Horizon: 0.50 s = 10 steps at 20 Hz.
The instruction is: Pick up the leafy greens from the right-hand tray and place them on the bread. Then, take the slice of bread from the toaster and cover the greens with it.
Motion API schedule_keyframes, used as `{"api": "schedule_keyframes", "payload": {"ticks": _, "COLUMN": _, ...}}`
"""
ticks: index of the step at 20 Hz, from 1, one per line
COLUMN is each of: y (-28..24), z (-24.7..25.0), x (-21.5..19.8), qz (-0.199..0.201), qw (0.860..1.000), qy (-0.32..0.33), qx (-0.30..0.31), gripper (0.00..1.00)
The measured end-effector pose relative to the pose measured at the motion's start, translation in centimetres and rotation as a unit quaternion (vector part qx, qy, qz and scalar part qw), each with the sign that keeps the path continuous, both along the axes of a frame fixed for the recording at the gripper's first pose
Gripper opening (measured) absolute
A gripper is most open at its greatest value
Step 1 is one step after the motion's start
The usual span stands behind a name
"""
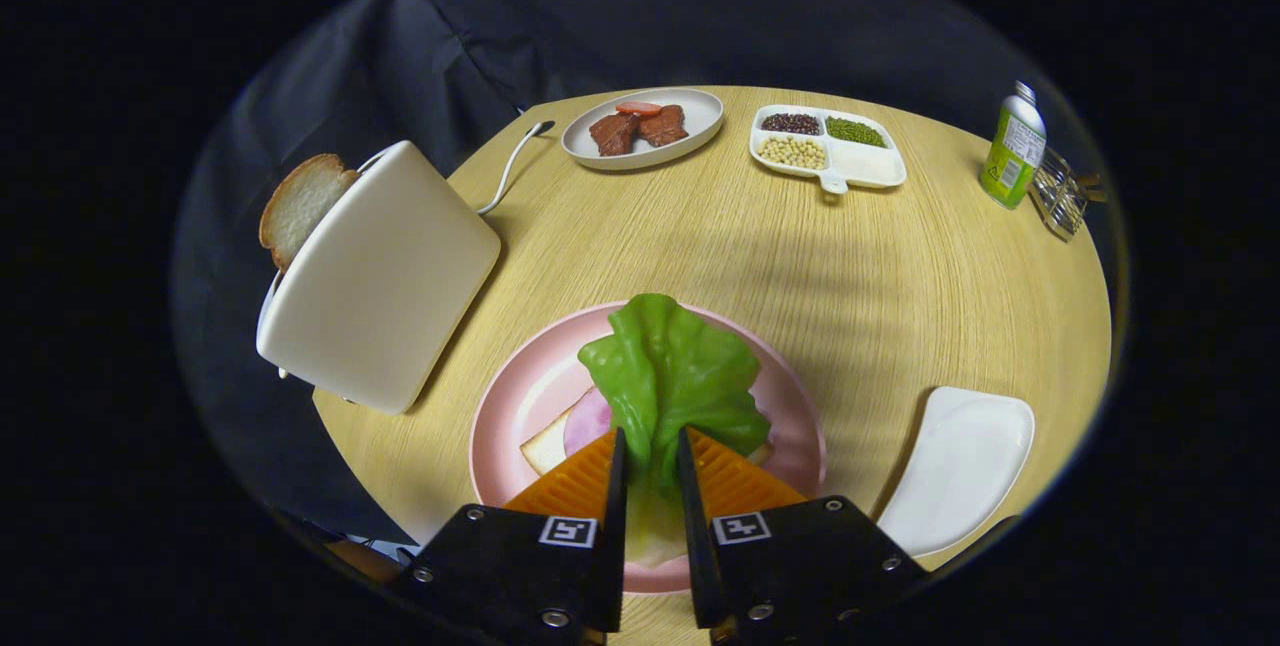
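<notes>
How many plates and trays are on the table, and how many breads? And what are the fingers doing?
Plates: 2, pink plate, oval plate of meat
Trays: 2, white tray, divided tray
Bread slices: 2, toaster slice, plate slice
Total: 6
The gripper fingers pinch the leafy greens.

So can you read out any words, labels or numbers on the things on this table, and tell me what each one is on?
Nothing can be read for certain.
Green bottle: its label carries print, too small and blurred to read.
Gripper: each finger mount bears a square black-and-white marker, a pattern and not text; the fingers are shut on the leafy greens above the pink plate.
Toaster, side dishes: no writing visible.
</notes>
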State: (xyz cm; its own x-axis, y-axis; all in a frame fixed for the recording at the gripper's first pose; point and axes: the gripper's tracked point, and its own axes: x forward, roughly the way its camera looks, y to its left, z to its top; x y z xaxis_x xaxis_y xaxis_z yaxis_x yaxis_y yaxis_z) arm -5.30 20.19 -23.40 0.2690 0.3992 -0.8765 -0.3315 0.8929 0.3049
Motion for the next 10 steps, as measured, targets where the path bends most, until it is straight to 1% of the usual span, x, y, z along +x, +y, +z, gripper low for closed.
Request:
{"api": "schedule_keyframes", "payload": {"ticks": 2, "y": 0.4, "z": 0.4, "x": -0.1, "qz": 0.005, "qw": 1.0, "qy": -0.001, "qx": 0.003, "gripper": 0.33}}
{"api": "schedule_keyframes", "payload": {"ticks": 3, "y": 0.7, "z": 0.8, "x": -0.1, "qz": 0.007, "qw": 1.0, "qy": -0.004, "qx": 0.007, "gripper": 0.34}}
{"api": "schedule_keyframes", "payload": {"ticks": 4, "y": 1.0, "z": 1.1, "x": -0.1, "qz": 0.01, "qw": 1.0, "qy": -0.006, "qx": 0.011, "gripper": 0.38}}
{"api": "schedule_keyframes", "payload": {"ticks": 7, "y": 2.3, "z": 2.5, "x": -0.2, "qz": 0.023, "qw": 0.999, "qy": -0.014, "qx": 0.029, "gripper": 0.41}}
{"api": "schedule_keyframes", "payload": {"ticks": 9, "y": 2.7, "z": 3.3, "x": 0.2, "qz": 0.023, "qw": 0.999, "qy": -0.022, "qx": 0.031, "gripper": 0.45}}
{"api": "schedule_keyframes", "payload": {"ticks": 10, "y": 2.9, "z": 3.7, "x": 0.5, "qz": 0.024, "qw": 0.999, "qy": -0.026, "qx": 0.034, "gripper": 0.51}}
